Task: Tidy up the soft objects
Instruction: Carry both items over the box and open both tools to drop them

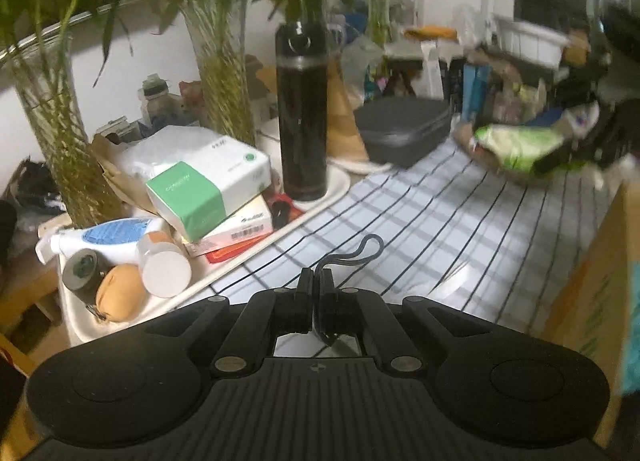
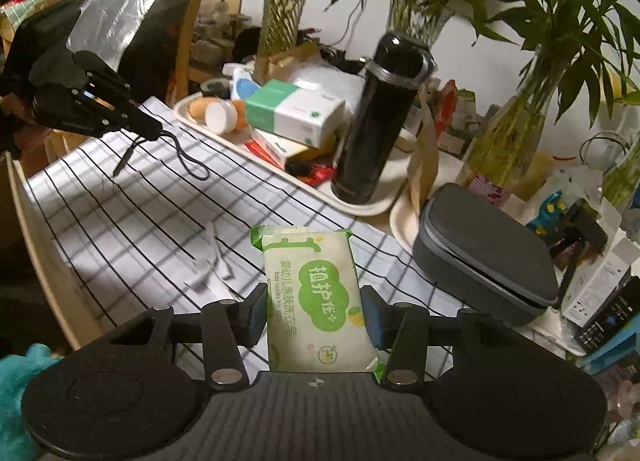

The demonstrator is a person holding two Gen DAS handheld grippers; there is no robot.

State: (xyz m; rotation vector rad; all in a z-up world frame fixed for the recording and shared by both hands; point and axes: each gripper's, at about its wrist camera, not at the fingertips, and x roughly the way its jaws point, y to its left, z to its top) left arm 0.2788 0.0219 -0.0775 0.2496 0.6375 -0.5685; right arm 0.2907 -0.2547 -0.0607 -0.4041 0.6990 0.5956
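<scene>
Green-and-white plastic-wrapped laundry soap bar (image 2: pixel 318 297) sits lengthwise between the pads of the right tongs (image 2: pixel 316 315), which are closed on its two long sides, above the black-lined checked white tablecloth (image 2: pixel 120 205). Judged firm at the core, light, with slick film wrap; the crimped ends would slip, so a hold across the flat long sides looks soundest, as now.

Left tongs (image 1: pixel 316 281) are pinched fully together on a thin dark looped cord (image 1: pixel 360 251); from the right view the loop dangles free above the cloth. Cord limp, near weightless, hard to place precisely.

Soap pack lies well apart from the left tongs. Cream tray (image 2: pixel 360 207) holding a tall black flask (image 2: pixel 380 117) and tissue box (image 2: pixel 296 111) stands beyond, beside a grey zip case (image 2: pixel 480 257).
</scene>
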